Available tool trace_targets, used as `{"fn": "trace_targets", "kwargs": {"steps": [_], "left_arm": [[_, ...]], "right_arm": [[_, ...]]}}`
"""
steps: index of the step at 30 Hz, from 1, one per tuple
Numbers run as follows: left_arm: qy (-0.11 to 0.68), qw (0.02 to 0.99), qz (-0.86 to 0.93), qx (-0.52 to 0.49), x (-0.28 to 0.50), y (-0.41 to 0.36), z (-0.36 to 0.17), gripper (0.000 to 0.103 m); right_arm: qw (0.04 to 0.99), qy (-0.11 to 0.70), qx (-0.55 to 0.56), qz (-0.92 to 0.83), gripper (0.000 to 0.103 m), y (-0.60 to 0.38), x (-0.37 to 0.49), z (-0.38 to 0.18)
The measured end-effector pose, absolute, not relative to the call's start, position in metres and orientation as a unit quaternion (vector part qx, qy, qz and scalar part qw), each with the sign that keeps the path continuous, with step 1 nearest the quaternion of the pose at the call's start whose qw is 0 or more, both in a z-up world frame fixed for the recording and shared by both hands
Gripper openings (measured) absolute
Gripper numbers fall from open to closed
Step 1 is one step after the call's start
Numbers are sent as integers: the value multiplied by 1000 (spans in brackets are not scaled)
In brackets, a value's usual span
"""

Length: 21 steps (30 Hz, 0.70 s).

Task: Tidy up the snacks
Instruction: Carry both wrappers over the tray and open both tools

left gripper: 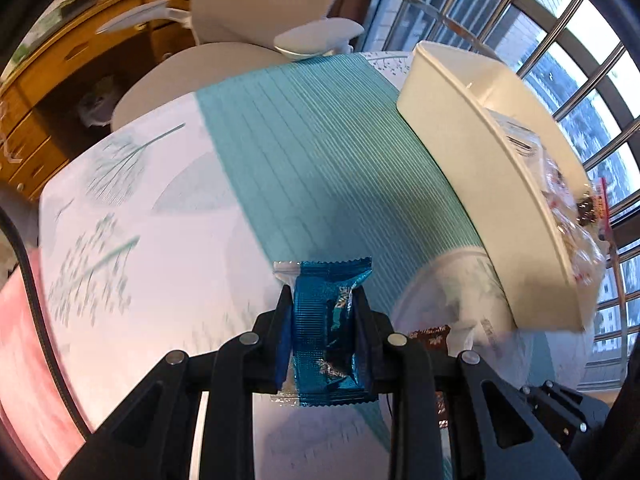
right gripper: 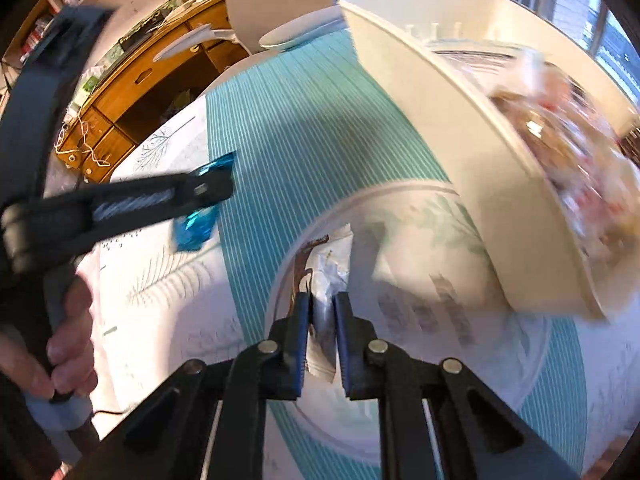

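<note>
My left gripper [left gripper: 324, 300] is shut on a blue foil snack packet [left gripper: 320, 344], held above the white leaf-print tablecloth beside the teal mat [left gripper: 320, 152]. From the right wrist view, that left gripper [right gripper: 218, 186] and its blue packet [right gripper: 196, 228] hang at the left, with a hand [right gripper: 68, 340] on the handle. My right gripper [right gripper: 322, 304] is shut on a brown-and-silver snack packet [right gripper: 324, 276] over a white plate [right gripper: 420, 216]. The same brown packet [left gripper: 430, 338] shows in the left wrist view. A white bin [right gripper: 460, 140] [left gripper: 460, 168] at the right holds several wrapped snacks [right gripper: 568, 148].
A white chair [left gripper: 256, 4] stands beyond the table's far edge, with a wooden desk [right gripper: 132, 80] behind it. Window bars [left gripper: 520, 12] run behind the bin. The table's left edge drops to a pink surface [left gripper: 24, 340].
</note>
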<state>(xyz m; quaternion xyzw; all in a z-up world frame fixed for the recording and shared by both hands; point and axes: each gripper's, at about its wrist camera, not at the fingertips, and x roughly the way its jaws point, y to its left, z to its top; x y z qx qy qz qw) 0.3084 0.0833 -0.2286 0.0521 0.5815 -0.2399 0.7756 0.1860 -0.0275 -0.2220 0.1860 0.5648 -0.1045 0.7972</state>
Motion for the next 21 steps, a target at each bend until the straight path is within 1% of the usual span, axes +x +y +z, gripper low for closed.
{"fn": "trace_targets", "kwargs": {"steps": [6, 10, 15, 21], "left_arm": [[574, 784, -234, 36, 257, 108, -202, 24], [574, 784, -236, 23, 223, 111, -182, 24], [605, 765, -221, -4, 186, 117, -171, 24], [622, 752, -216, -28, 144, 115, -153, 24]], "right_arm": [[798, 565, 183, -103, 10, -19, 147, -206], [809, 550, 181, -106, 9, -21, 125, -184], [828, 527, 161, -101, 9, -22, 101, -150], [850, 493, 157, -103, 9, -46, 88, -116]]}}
